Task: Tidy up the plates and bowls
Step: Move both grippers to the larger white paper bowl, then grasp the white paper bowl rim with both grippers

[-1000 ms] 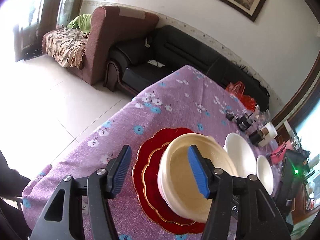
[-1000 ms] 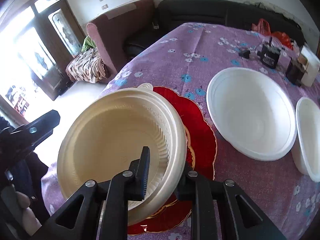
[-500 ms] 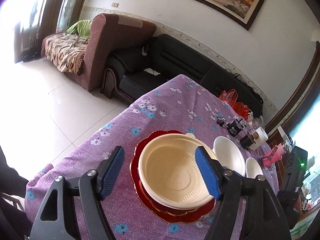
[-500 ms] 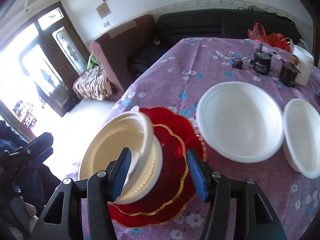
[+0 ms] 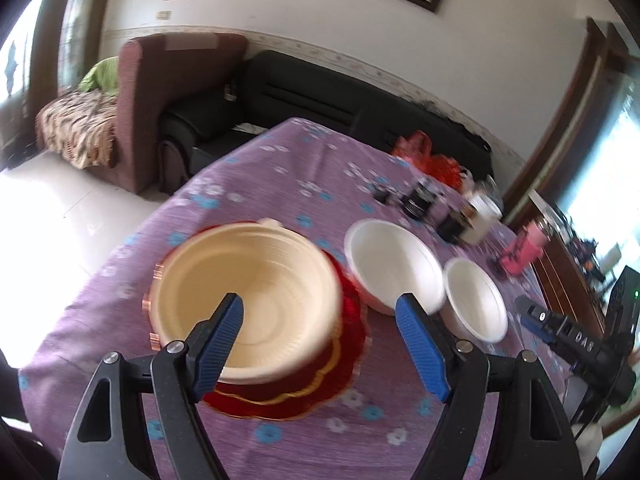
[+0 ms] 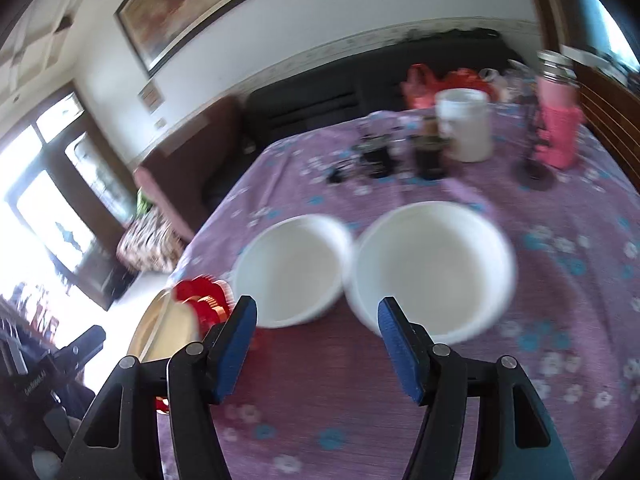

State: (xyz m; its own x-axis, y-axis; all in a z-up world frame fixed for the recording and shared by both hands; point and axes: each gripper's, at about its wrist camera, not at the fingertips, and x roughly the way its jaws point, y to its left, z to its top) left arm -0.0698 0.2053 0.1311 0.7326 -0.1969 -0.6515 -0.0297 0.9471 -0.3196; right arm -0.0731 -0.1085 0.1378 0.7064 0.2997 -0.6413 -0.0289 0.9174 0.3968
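Note:
A cream bowl (image 5: 248, 300) sits in a red scalloped plate (image 5: 288, 394) on the purple flowered cloth. To its right stand a larger white bowl (image 5: 394, 264) and a smaller white bowl (image 5: 474, 304). My left gripper (image 5: 318, 308) hovers above the cream bowl's near right side, its jaws opening with nothing between them. My right gripper (image 6: 318, 308) hangs before the two white bowls (image 6: 296, 268) (image 6: 432, 264), jaws opening and empty. The red plate (image 6: 200, 300) and cream bowl (image 6: 168, 332) lie at its left. The right wrist view is blurred.
At the table's far end stand a white mug (image 6: 464, 124), a pink bottle (image 6: 558, 132), dark small jars (image 6: 428, 156) and a red bag (image 5: 424, 156). A black sofa (image 5: 320, 100) and maroon armchair (image 5: 160, 92) lie beyond. The table edge drops off left of the plate.
The right gripper let go of the cream bowl, which settled flat in the red plate, then swung right to face the white bowls. The left gripper drew back. Both jaws widened.

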